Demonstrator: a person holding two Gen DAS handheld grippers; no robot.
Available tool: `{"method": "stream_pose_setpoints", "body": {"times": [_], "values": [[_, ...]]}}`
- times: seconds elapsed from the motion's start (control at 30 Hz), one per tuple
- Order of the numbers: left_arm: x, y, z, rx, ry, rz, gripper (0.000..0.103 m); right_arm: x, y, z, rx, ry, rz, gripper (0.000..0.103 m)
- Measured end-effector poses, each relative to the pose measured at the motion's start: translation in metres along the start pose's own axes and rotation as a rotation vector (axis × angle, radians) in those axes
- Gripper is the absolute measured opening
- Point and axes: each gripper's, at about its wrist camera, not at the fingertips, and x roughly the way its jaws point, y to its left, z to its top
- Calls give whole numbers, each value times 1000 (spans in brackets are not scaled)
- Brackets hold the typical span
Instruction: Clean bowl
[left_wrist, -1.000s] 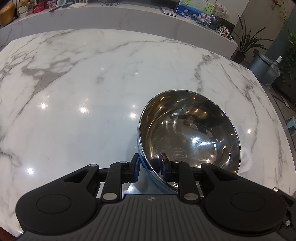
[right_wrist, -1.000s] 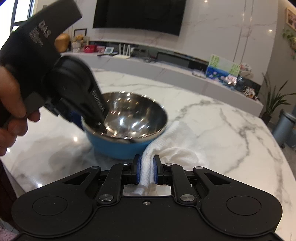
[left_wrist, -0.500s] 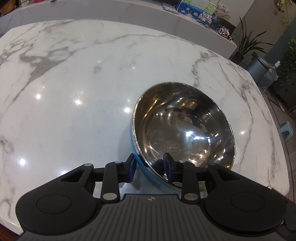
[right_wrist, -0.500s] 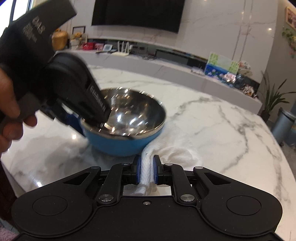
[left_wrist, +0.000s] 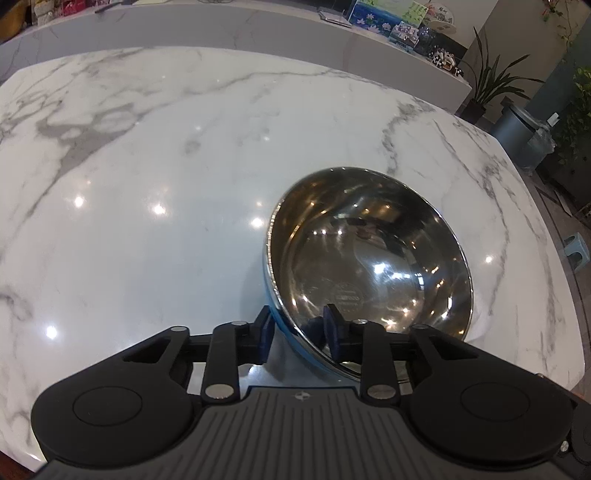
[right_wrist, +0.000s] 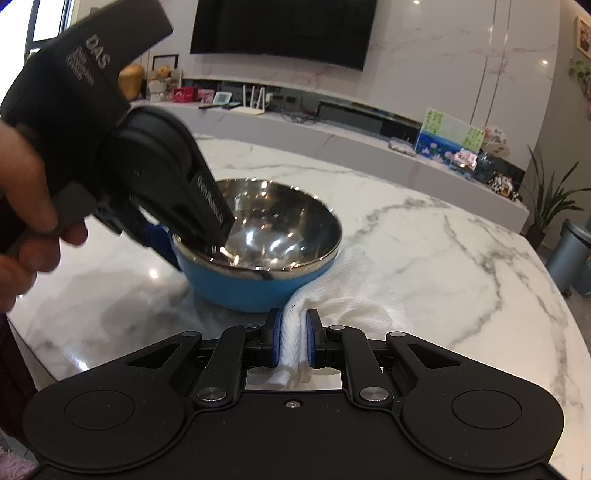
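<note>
A bowl (left_wrist: 373, 258), steel inside and blue outside, stands on the white marble table (left_wrist: 147, 184). My left gripper (left_wrist: 297, 332) straddles its near rim, one finger inside and one outside, with a gap to the outer finger. In the right wrist view the bowl (right_wrist: 258, 266) sits just ahead, with the left gripper (right_wrist: 207, 236) on its left rim. My right gripper (right_wrist: 293, 338) is shut on a white cloth (right_wrist: 343, 291) that lies on the table against the bowl's right side.
A long marble counter (right_wrist: 332, 144) with pictures and small items runs behind the table. A plant (right_wrist: 546, 206) and a grey bin (right_wrist: 569, 254) stand at the right. The table edge is close on the right and the near side.
The left gripper's jaws have spread wider around the bowl's rim. The bowl has settled a little. The right gripper and cloth have hardly moved.
</note>
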Motion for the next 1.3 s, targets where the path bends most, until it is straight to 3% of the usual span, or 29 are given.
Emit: {"method": "stream_pose_setpoints", "body": {"times": [0.23,0.43,0.67,1.03,1.3], "values": [[-1,1,-2,-26,1,-3,25,0,1,-1,7,8,-9,12],[-2,1,-4,-51,12,-17,34,-6,-6,2,45,-35,-51,12],[-3,-4,-6,-41,21,-18,35,-11,-11,3,61,-67,-44,12],[-5,-3,-3,21,3,30,22,-3,-5,0,36,-10,12,12],[-8,3,-2,6,-8,27,20,0,-8,2,27,-3,11,12]]}}
